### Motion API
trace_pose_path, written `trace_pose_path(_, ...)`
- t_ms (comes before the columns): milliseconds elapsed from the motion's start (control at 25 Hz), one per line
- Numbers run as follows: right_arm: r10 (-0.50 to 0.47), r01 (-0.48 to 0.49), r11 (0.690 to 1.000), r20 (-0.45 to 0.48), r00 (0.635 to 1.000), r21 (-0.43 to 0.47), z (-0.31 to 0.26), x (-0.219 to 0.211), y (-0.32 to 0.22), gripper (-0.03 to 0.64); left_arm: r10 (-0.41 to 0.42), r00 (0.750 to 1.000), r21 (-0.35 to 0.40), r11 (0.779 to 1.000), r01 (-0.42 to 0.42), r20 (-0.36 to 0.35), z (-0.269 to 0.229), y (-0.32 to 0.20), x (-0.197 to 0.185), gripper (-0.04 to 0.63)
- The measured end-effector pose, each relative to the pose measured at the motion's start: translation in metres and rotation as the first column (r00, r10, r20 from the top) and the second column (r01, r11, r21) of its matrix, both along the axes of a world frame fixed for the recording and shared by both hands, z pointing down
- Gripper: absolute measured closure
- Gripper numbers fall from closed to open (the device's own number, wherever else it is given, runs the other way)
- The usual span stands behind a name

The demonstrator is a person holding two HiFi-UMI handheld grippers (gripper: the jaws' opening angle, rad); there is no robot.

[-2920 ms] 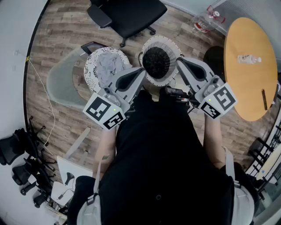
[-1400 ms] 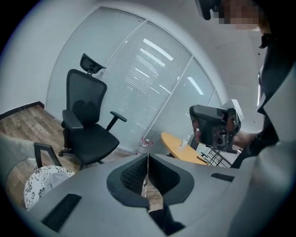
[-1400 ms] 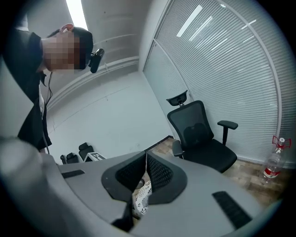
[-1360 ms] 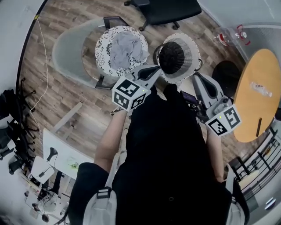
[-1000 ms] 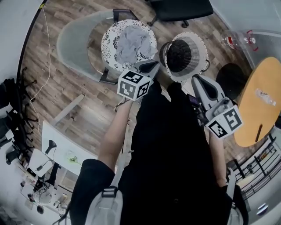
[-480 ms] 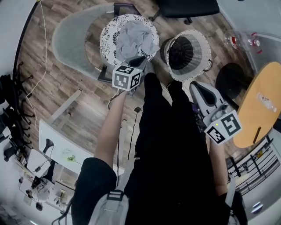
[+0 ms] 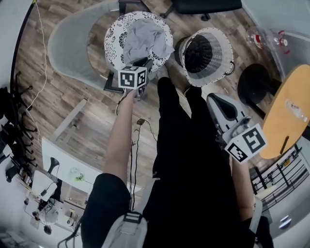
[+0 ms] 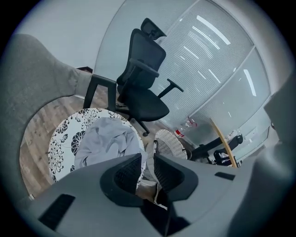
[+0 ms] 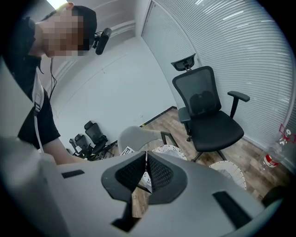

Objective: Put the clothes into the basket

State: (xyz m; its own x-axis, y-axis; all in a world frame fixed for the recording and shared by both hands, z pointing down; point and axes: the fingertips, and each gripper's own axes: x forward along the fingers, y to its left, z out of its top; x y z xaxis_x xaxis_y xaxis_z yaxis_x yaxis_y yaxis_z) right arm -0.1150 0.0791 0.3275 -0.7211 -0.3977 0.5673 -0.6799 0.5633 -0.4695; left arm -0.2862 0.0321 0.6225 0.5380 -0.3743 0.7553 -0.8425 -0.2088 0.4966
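Observation:
A crumpled grey garment (image 7: 145, 36) lies on a round black-and-white flowered seat (image 7: 112, 38). To its right on the floor stands an empty white wicker basket (image 7: 220, 51). My left gripper (image 7: 146, 62) reaches down to the near edge of the garment (image 8: 108, 141). Its jaws have just been opening, and the narrow gap of the left gripper (image 8: 147, 159) holds nothing. My right gripper (image 7: 211, 99) hangs back by the person's leg, nearer than the basket. In its own view the right gripper (image 9: 145, 156) has its tips together and holds nothing.
A grey curved chair back (image 7: 70, 43) wraps the flowered seat. A black office chair (image 7: 203, 5) stands beyond the basket, and a round wooden table (image 7: 290, 106) at the right. A clear bottle (image 7: 264, 36), a black round base (image 7: 254, 82) and a floor cable (image 7: 138, 126) are nearby.
My left gripper has dropped and reached forward to the near edge of the grey garment. The right gripper has sunk a little. The head view has tilted further over the seat and the basket.

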Motion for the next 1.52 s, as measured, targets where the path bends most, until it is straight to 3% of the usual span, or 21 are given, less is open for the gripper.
trace_pose_path(360,-0.03,0.03,0.999,-0.013,0.999,-0.022,0.01,-0.015,-0.007,0.598,-0.122,0.989,-0.022,0.992,0.125,0.088,0.045,-0.02,-0.034,0.42)
trace_pose_path(480,-0.044,0.044,0.999,-0.003,0.999,-0.032,0.011,-0.024,-0.006,0.598,-0.134,0.983,-0.033,0.99,0.139,0.125,0.059,-0.023,-0.04,0.366)
trace_pose_path(800,-0.034,0.034,0.996,-0.001,0.999,-0.077,0.022,-0.028,-0.001,0.598,-0.133,0.974,-0.085,0.985,0.151,0.186,0.101,-0.023,-0.047,0.318)
trace_pose_path(1360,0.046,-0.048,0.994,-0.019,0.999,-0.1,0.034,-0.011,-0.003,0.598,-0.196,0.949,-0.187,0.951,0.245,0.246,0.152,-0.021,-0.055,0.311)
trace_pose_path(1520,0.063,-0.064,0.992,-0.02,0.998,-0.106,0.036,-0.006,0.0,0.598,-0.212,0.937,-0.18,0.947,0.268,0.279,0.155,-0.024,-0.059,0.356)
